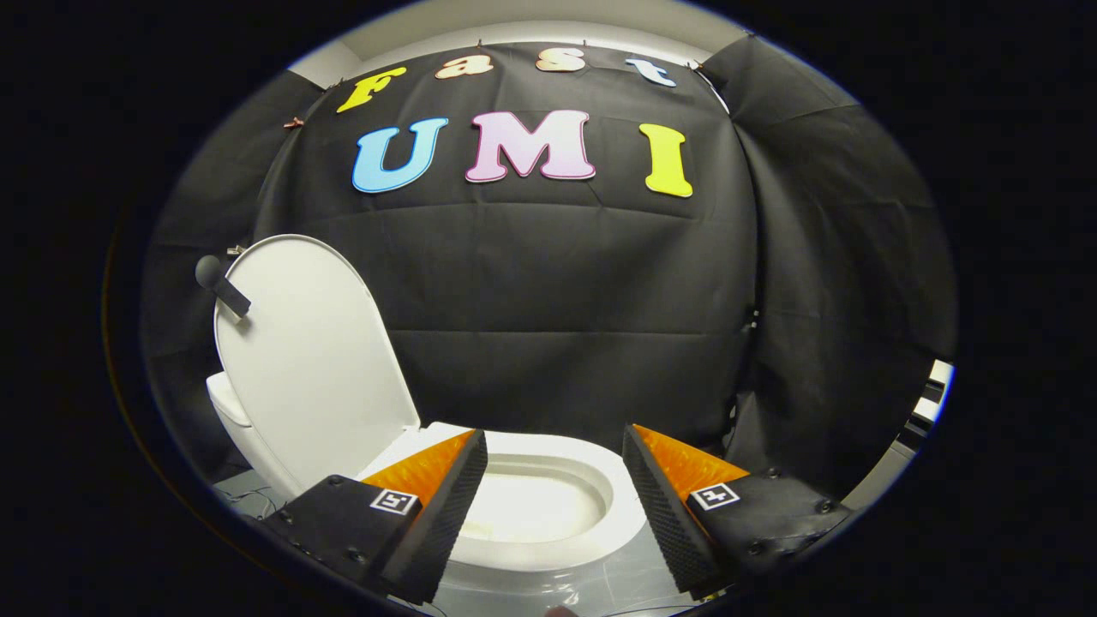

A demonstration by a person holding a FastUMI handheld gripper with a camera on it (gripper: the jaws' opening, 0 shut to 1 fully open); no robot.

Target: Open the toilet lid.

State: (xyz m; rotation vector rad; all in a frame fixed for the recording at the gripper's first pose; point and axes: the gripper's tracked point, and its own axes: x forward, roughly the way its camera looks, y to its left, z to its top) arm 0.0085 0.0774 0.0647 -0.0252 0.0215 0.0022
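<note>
Jaws wide apart, gripping nothing, w/ 1 toilet bowl [548, 548] between them, its 1 lid [313, 360] raised upright.

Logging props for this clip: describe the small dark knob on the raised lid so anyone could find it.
Start at the white toilet ahead of the open tongs, which hold nothing. Its lid stands raised beside the bowl. Near the lid's top edge a short dark handle with a rounded end sticks out, the only dark part on the white lid.

Toilet lid [313, 360] raised upright, hand-held gripper [555, 454] fingers apart, empty
</note>
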